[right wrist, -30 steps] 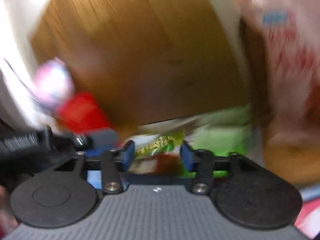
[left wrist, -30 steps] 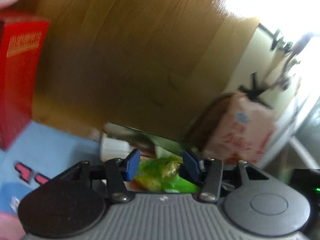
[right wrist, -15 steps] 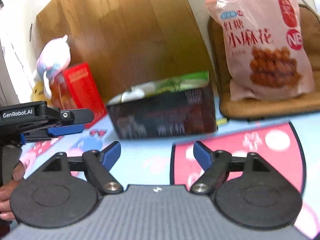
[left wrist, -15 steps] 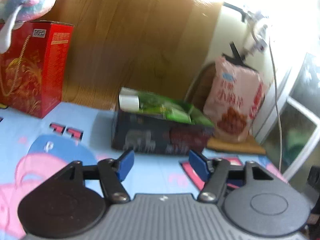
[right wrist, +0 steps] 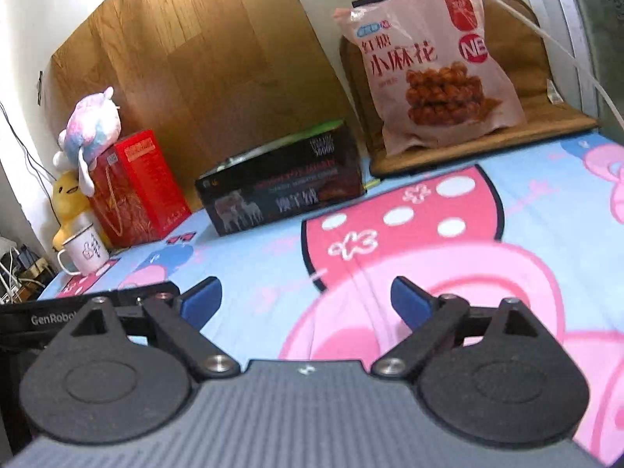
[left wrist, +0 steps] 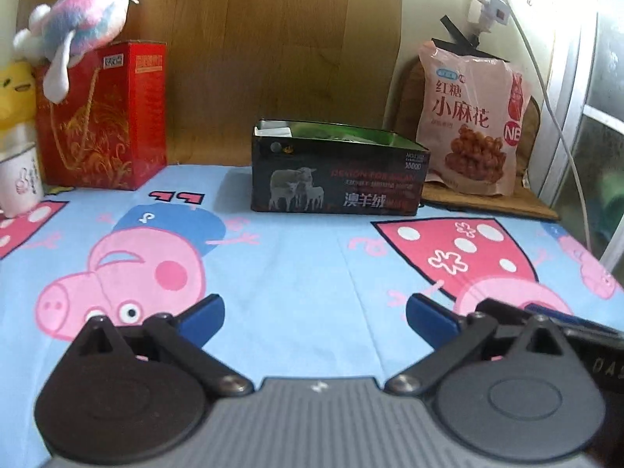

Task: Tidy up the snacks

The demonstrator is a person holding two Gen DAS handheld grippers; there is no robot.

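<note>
White enamel mug (right wrist: 86, 251) far left of the dark box (left wrist: 337, 171), beside a yellow plush (right wrist: 69, 199). Red gift box (left wrist: 103, 117) next, well left of the dark box, pastel plush (left wrist: 80, 23) on top. Dark box stands open-topped against the wooden board (left wrist: 273, 39); green snack packets (left wrist: 331, 132) lie inside. Pink snack bag (left wrist: 470, 121) leans upright just right of it, on a brown cushion (right wrist: 546, 115). Left gripper (left wrist: 314, 314) and right gripper (right wrist: 306, 298): both spread wide, empty, over the cartoon-pig sheet (left wrist: 292, 265).
</note>
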